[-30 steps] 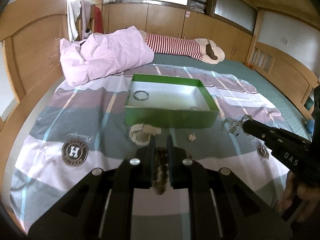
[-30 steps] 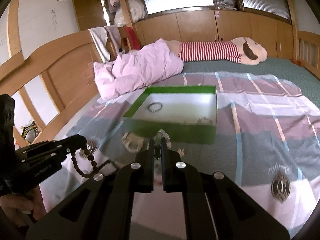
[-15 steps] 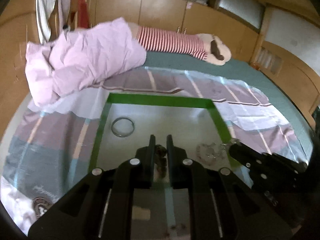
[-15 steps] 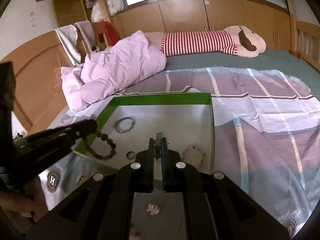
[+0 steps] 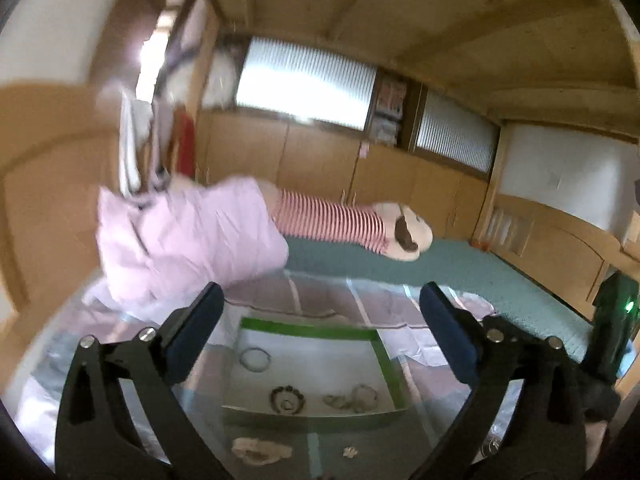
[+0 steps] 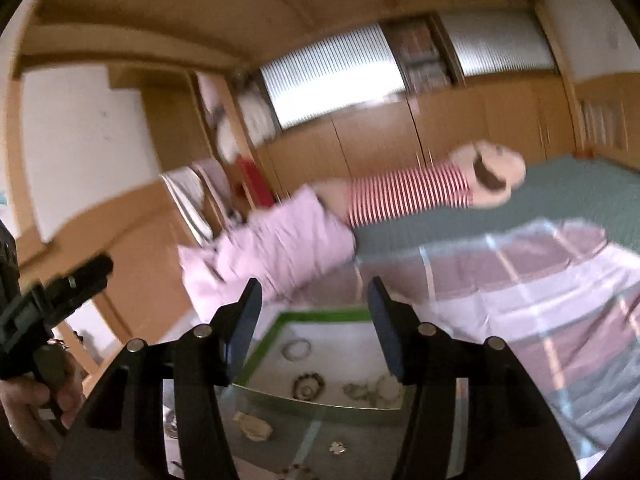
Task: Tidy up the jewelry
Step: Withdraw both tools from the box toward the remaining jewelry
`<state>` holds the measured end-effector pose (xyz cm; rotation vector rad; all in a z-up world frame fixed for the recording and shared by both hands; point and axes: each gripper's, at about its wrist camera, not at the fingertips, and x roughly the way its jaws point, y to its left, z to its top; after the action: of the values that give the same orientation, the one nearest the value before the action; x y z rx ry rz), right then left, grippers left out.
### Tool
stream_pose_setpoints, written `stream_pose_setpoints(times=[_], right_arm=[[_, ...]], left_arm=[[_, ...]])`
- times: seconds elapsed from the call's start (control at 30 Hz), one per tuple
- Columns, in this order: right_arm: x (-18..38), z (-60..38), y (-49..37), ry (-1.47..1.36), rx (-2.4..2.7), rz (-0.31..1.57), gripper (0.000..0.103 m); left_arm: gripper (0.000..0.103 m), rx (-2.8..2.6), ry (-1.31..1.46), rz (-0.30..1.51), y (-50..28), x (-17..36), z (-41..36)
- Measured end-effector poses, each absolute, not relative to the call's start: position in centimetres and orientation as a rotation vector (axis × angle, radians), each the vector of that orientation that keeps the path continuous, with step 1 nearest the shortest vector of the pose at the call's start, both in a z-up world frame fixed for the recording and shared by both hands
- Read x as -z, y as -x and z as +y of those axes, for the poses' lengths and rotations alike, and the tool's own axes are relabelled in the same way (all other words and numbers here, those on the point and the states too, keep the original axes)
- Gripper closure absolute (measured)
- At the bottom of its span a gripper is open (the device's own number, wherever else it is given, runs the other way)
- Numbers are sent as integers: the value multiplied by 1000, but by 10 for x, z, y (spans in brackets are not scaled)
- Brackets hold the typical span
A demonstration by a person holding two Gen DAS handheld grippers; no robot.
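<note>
Now both tongs, left (image 5: pixel 320 304) and right (image 6: pixel 314 294), just sprung apart, empty, above green box (image 5: pixel 390 364).

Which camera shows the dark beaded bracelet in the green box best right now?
The left wrist view: the beaded bracelet lies unobstructed on the floor of the green box, fairly sharp. The right wrist view shows it too, but smaller and motion-blurred.

Over the green box (image 5: pixel 386 356) the way down is clear for my left gripper (image 5: pixel 320 322) and right gripper (image 6: pixel 314 310), both spread with nothing between the jaws. Its low walls fence the near edge and right side. On the far left the pink quilt (image 5: pixel 188 248) bulks up; the striped plush toy (image 5: pixel 340 226) blocks the far side. Bare bedspread (image 6: pixel 540 280) lies open to the right.
</note>
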<state>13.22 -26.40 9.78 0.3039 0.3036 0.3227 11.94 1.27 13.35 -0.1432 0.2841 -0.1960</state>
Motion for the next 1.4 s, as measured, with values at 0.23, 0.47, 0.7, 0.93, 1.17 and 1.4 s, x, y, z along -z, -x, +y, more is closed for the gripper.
stream_pose_setpoints(times=[0.23,0.47,0.7,0.93,1.17,1.4], right_arm=[[-73,-273,-55,-270,-274,375,44],[-24,-239,-35,-191,-304,585,44],[-16,-222,-44,-153,-315,596,44],[-11,-219,-44,-144,-321,604,44],[-9,-212,-48,-141,-336,614,44],[-1,-201,-56,-135,-360,646,44]], left_arm=[[5,83,65,355,-19,-76,24],[5,53,-20,503,-2,-39,12],[5,62,3,533,-19,-33,3],[5,78,-32,549,-18,-28,1],[5,74,-35,585,-24,-22,5],[5,41,-38,606,-31,-21,18]])
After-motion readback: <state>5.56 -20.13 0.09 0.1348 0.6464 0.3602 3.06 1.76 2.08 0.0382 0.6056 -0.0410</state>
